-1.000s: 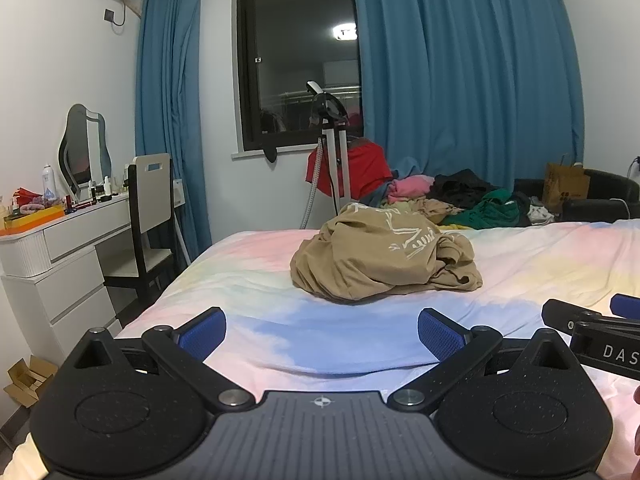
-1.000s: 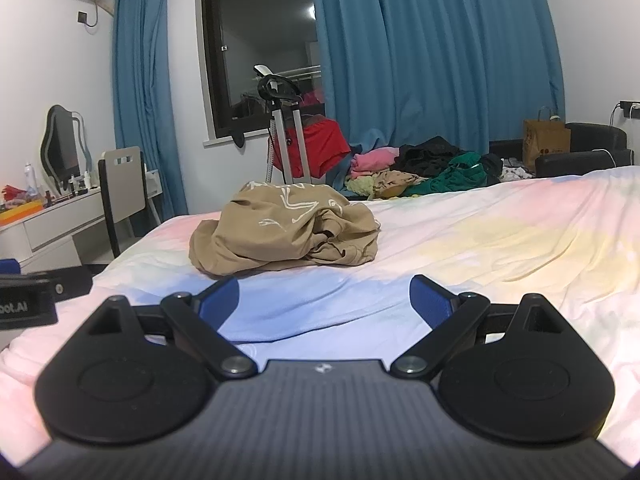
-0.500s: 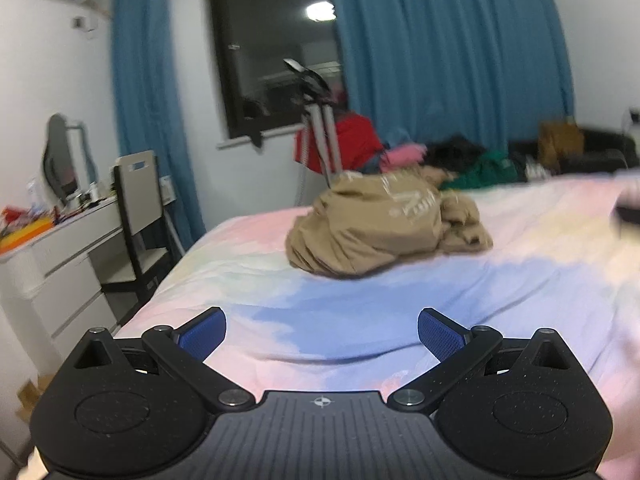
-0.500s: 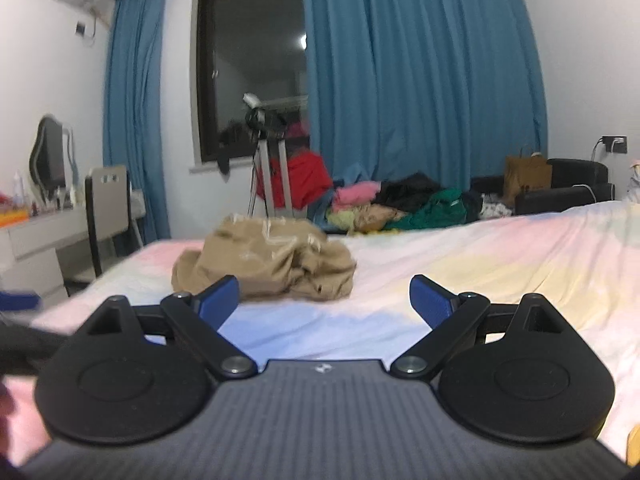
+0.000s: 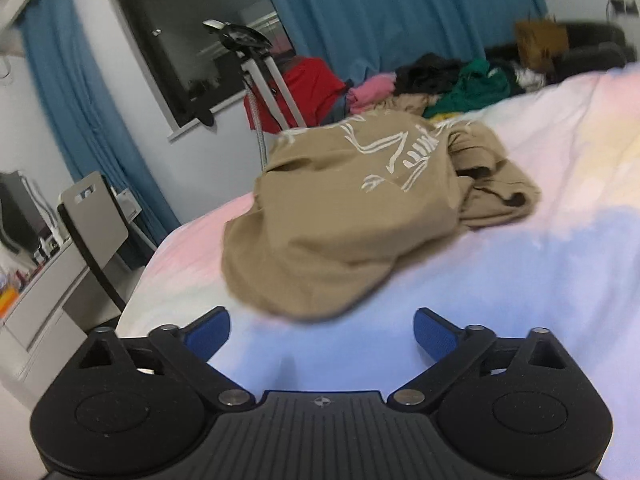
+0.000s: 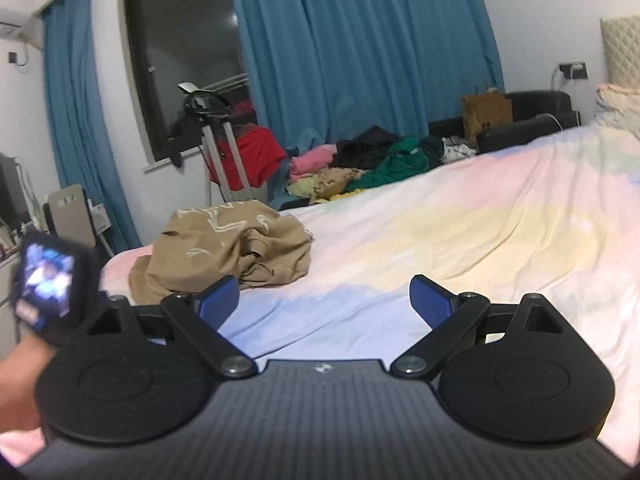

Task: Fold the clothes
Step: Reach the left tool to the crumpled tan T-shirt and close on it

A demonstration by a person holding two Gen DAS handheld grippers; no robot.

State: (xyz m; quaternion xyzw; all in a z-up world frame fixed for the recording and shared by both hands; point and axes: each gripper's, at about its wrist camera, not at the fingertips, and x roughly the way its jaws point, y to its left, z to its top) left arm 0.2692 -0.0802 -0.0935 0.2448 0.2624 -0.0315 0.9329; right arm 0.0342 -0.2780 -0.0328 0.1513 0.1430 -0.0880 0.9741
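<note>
Tan shirt (image 5: 352, 216), crumpled in a loose heap with a white printed design on its upper side, lies on the bed (image 5: 540, 280) near the far left corner, on the pink and blue part of the pastel sheet. The left gripper (image 5: 322, 334) points at the heap's near edge from just in front of it; its blue-padded fingers (image 5: 208, 334) stand wide apart and are drawing together, with only sheet between them and no cloth touched. The right gripper (image 6: 324, 300) hangs over the blue patch of the sheet, further from the shirt, which sits ahead and to its left; its fingers (image 6: 430, 300) are spread wide with nothing between them. At the left edge of the right wrist view a hand (image 6: 20, 380) holds the other tool, whose small lit camera screen (image 6: 48, 276) faces back. Beyond the bed's far edge lies a pile of mixed clothes (image 6: 360, 168), with blue curtains (image 6: 360, 40) and a dark window (image 6: 188, 60) behind.
</note>
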